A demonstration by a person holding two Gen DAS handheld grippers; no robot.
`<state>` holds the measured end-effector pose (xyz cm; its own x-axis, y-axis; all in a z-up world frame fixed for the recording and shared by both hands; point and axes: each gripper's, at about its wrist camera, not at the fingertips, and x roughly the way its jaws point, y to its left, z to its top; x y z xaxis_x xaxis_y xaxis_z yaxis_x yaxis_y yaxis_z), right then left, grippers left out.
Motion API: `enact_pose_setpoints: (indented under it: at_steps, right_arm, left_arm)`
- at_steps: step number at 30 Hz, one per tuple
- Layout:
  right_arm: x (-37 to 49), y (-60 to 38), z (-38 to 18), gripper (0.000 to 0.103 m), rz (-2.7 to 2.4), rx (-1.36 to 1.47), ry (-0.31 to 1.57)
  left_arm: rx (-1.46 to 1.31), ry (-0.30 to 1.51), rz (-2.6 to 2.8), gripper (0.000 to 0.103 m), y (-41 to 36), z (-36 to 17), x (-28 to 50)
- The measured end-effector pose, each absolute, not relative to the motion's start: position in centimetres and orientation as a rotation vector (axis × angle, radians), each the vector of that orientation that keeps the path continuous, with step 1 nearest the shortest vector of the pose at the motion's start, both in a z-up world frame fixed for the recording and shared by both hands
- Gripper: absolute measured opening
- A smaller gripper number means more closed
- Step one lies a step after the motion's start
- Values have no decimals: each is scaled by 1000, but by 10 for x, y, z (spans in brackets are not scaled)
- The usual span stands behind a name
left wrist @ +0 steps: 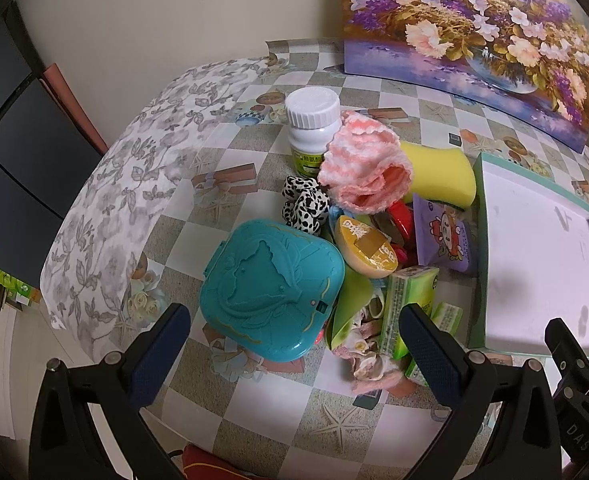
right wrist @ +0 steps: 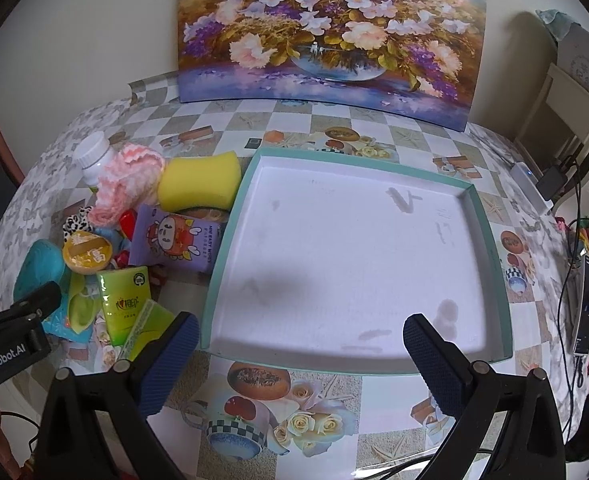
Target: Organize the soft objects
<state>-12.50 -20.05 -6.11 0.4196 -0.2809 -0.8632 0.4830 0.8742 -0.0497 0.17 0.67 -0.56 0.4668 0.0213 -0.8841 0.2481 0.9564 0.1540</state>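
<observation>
A heap of mixed items lies left of a teal-rimmed white tray, whose inside is bare. In the heap are a pink knitted cloth, a yellow sponge, a black-and-white spotted fabric piece, a purple wipes pack and green tissue packs. My left gripper is open, low over the teal plastic case. My right gripper is open above the tray's near rim. Neither holds anything.
A white pill bottle stands behind the heap, and an orange-yellow egg-shaped container lies in it. A flower painting leans on the wall behind. Cables, a phone and clutter sit at the right table edge.
</observation>
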Motion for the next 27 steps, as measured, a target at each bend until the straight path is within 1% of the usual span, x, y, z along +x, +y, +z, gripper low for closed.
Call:
enact_pose_setpoints:
  at_steps: [27]
  right_arm:
    - [-122,-200,-66,103,-475,204,1059]
  left_arm:
    - [280,1092,-151,103,4,-6,4]
